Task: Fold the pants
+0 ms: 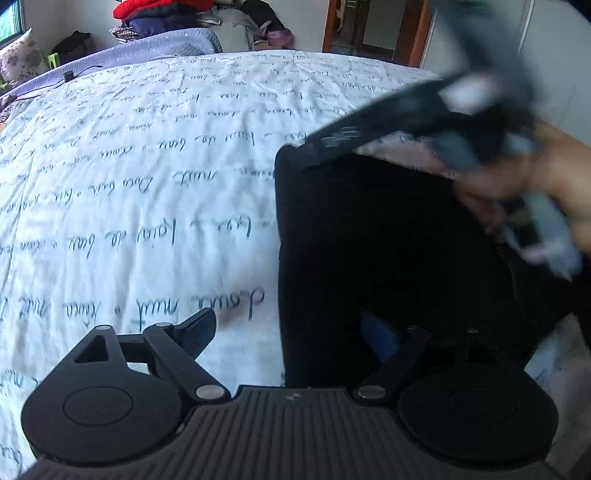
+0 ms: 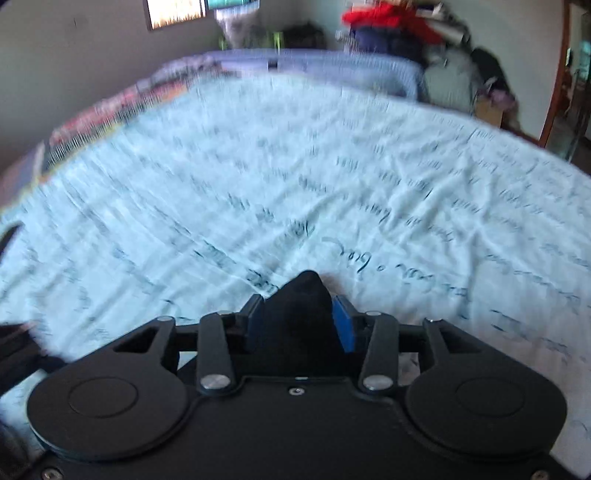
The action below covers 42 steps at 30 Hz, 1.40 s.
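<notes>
Two grippers work over a wide bed (image 1: 147, 166) spread with a white cotton sheet printed in lines of dark cursive script, and the black fabric pants (image 1: 369, 240) lie on it as a dark, roughly rectangular slab at the near right in the left wrist view. By the look of it, a fold is in hand: the right gripper (image 2: 301, 321) has a peak of the black cloth between its blue pads, jaws part-way apart and the fabric filling the gap, so it seems a grip, though how firm I cannot tell. From the left wrist view that gripper and the person's hand (image 1: 524, 184) are a blur above the pants' far right corner. The left gripper (image 1: 295, 332) stands wide, nothing between its jaws, one finger over the sheet and the other over the pants' near edge. Next, the carried edge wants laying square on the rest, then letting go.

Beyond the bed lie a lilac quilted blanket (image 1: 166, 48) and a heap of clothes topped with red (image 1: 136, 9); a wooden door frame (image 1: 417, 29) stands far right.
</notes>
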{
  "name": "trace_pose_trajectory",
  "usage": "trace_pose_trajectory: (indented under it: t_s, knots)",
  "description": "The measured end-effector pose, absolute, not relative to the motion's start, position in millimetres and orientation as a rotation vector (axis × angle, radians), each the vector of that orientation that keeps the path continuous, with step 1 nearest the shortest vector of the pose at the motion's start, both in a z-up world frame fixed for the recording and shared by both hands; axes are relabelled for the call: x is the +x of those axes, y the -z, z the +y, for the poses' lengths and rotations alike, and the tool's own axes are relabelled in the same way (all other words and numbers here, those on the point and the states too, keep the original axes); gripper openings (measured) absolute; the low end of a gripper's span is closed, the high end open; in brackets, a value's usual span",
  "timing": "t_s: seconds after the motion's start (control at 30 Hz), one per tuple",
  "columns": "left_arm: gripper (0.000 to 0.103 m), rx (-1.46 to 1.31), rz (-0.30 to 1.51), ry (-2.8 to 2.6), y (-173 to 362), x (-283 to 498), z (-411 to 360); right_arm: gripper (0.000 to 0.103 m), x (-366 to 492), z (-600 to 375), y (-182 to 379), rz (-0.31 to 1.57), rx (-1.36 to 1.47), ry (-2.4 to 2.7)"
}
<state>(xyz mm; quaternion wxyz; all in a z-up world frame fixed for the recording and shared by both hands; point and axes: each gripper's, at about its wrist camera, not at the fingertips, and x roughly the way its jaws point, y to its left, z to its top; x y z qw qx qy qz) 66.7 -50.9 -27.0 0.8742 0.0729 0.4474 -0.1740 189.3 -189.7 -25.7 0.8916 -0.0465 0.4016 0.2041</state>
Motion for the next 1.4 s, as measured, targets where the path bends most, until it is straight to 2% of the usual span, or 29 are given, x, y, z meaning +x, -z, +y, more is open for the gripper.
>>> trace_pose_trajectory:
  t_s: [0.07, 0.1, 0.13, 0.3, 0.37, 0.43, 0.5, 0.6, 0.83, 0.9, 1.13, 1.27, 1.4]
  knots:
    - [0.095, 0.140, 0.933, 0.356, 30, 68, -47, 0.043, 209, -179, 46, 0.881, -0.142, -0.399]
    - [0.095, 0.131, 0.937, 0.355, 30, 70, -45, 0.054, 217, -176, 54, 0.888, -0.166, -0.367]
    - [0.095, 0.122, 0.944, 0.354, 29, 72, -45, 0.057, 220, -178, 56, 0.878, -0.153, -0.344]
    - [0.090, 0.098, 0.923, 0.340, 17, 74, -44, 0.055, 186, -182, 20, 0.733, -0.150, -0.260]
    - [0.091, 0.077, 0.910, 0.354, 10, 75, -46, 0.059, 153, -188, 1, 0.672, -0.152, -0.263]
    - [0.091, 0.065, 0.901, 0.376, 4, 75, -52, 0.075, 113, -201, -15, 0.625, -0.144, -0.257]
    - [0.091, 0.079, 0.892, 0.389, 1, 75, -63, 0.085, 78, -213, -25, 0.599, -0.152, -0.221]
    - [0.092, 0.113, 0.890, 0.407, 3, 69, -83, 0.094, 37, -237, -25, 0.645, -0.148, -0.148]
    - [0.092, 0.284, 0.830, 0.358, 26, 55, -119, 0.097, 20, -272, 34, 0.895, -0.070, -0.050]
    - [0.092, 0.315, 0.820, 0.352, 26, 53, -123, 0.103, 20, -273, 45, 0.890, -0.089, -0.038]
    - [0.094, 0.288, 0.836, 0.319, 27, 55, -120, 0.103, -1, -271, 23, 0.746, 0.033, 0.042]
    - [0.096, 0.283, 0.833, 0.299, 28, 52, -122, 0.103, 2, -265, 45, 0.842, 0.009, 0.079]
    - [0.096, 0.282, 0.825, 0.284, 29, 48, -121, 0.103, -4, -265, 45, 0.840, 0.034, 0.117]
